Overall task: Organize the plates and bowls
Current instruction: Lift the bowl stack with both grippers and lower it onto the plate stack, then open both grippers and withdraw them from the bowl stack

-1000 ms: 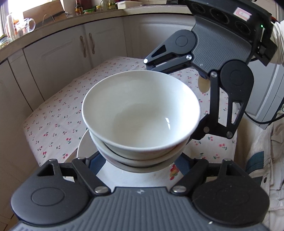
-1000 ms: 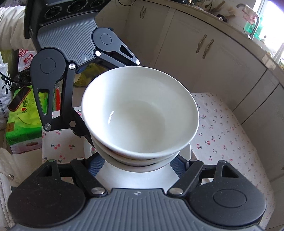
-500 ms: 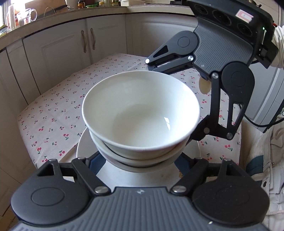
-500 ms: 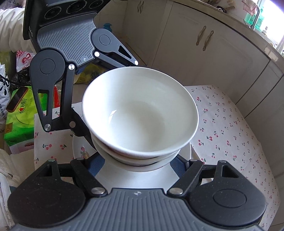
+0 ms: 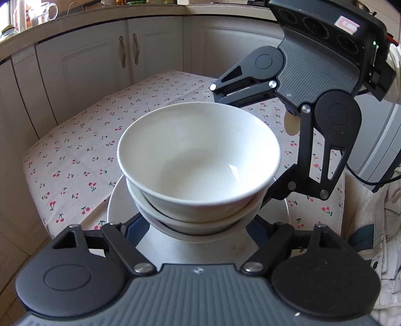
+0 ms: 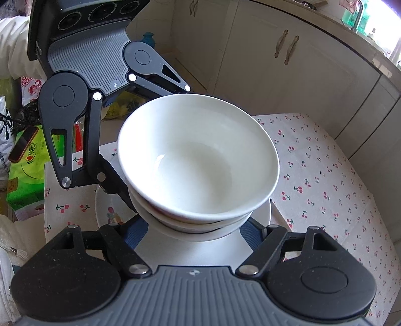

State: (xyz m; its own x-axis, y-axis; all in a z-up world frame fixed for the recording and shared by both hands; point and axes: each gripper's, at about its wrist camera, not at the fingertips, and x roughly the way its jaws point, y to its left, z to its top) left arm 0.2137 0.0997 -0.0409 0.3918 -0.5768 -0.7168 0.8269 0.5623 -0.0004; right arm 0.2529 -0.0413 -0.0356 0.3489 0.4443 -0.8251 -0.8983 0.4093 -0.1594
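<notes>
While moving the nested stack as one, keep the top bowl (image 5: 198,160) level and seated in the lower bowl (image 5: 155,213), both centred on the white plate (image 5: 117,198) just above the near end of the worktop (image 5: 82,140). Hold the left gripper (image 5: 194,225) and the right gripper (image 6: 195,228) facing each other across the stack, jaws partway apart on either side of the lower bowl's foot. Cannot tell whether the blue pads press on it, hidden as the tips are under the bowl rims. Judge the load as smooth, heavy and ready to slide, so match both hands in height and pace, avoid any tilt, and lower flat rather than edge first. Beneath, a pale cloth printed with cherries over the worktop. Around it, cream cabinet doors (image 5: 100,65) with paired handles, a counter with a glass jug (image 5: 47,12) by a bright window, and off to the side a green box (image 6: 27,180) with a phone (image 6: 23,144) on top.
</notes>
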